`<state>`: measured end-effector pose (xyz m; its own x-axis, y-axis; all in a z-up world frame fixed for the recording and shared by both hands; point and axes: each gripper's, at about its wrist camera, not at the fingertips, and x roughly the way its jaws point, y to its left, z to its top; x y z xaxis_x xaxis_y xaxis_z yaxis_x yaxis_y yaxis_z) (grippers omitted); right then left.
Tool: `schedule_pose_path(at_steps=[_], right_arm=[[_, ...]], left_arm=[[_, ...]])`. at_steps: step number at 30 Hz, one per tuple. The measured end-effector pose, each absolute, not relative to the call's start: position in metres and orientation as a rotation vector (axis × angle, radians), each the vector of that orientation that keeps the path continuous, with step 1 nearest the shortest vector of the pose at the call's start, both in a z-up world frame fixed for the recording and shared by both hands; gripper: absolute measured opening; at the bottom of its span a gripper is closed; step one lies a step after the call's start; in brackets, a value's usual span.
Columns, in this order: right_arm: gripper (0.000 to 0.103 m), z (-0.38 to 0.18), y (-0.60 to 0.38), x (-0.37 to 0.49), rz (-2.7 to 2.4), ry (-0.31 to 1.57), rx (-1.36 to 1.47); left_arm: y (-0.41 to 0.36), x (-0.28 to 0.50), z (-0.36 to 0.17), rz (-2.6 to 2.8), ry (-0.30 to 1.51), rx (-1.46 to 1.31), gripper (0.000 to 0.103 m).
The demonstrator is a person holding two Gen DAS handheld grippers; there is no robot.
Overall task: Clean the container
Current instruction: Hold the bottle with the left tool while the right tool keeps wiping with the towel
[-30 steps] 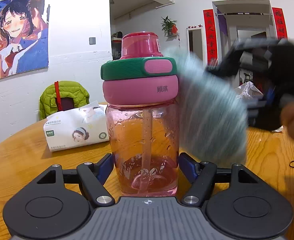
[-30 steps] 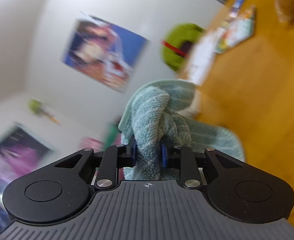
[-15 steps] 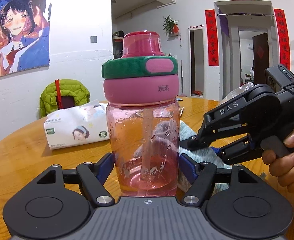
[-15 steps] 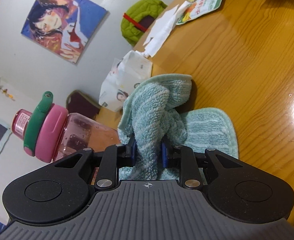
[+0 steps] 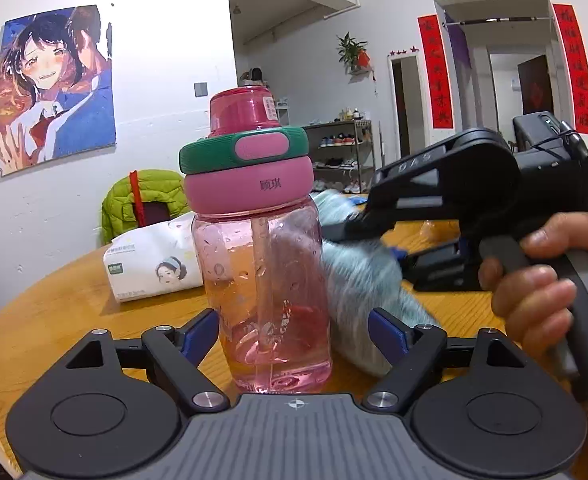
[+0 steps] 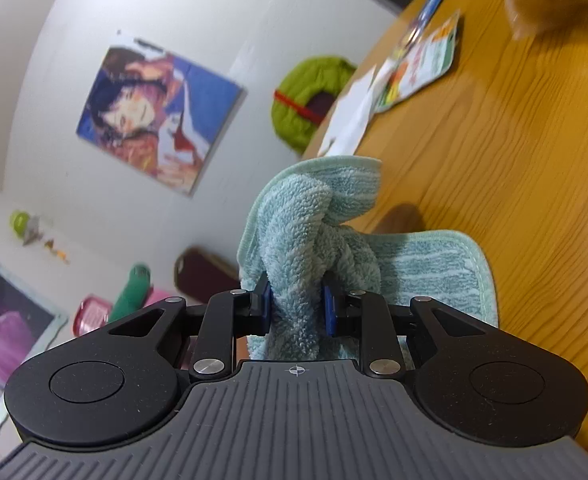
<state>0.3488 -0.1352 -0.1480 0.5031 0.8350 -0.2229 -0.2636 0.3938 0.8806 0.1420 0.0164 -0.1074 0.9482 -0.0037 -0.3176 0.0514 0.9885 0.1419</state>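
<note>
White walls surround us, with a round honey-coloured wooden table underneath. On the wall at ten o'clock in the left wrist view hangs a colourful anime poster; below it a lime-green padded jacket is draped over a chair, and a white paper-tissue pack lies on the table at nine o'clock from the bottle.

Our left gripper has its blue-padded jaws spread on either side of the transparent pink plastic drinking bottle with a pink-and-green lid. The left pad sits just beside the bottle wall and the right pad stands clearly apart from it, so the tongs are released. The bottle stands upright on the table, dead centre, with its straw visible inside and droplets on the wall.

Our right gripper is clenched on a bunched fluffy teal microfibre cloth, whose loose end hangs towards three o'clock. In the left wrist view the cloth is blurred and pressed against the bottle's side at three o'clock, with a person's hand around the gripper handle. Printed leaflets lie on the table at one o'clock in the right wrist view.
</note>
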Motion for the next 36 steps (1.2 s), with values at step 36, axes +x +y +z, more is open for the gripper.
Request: schedule_pose_path(at_steps=[36], right_arm=[[0.026, -0.151, -0.117, 0.331, 0.727, 0.873, 0.644]], left_arm=[[0.039, 0.162, -0.114, -0.103, 0.33, 0.176, 0.069]])
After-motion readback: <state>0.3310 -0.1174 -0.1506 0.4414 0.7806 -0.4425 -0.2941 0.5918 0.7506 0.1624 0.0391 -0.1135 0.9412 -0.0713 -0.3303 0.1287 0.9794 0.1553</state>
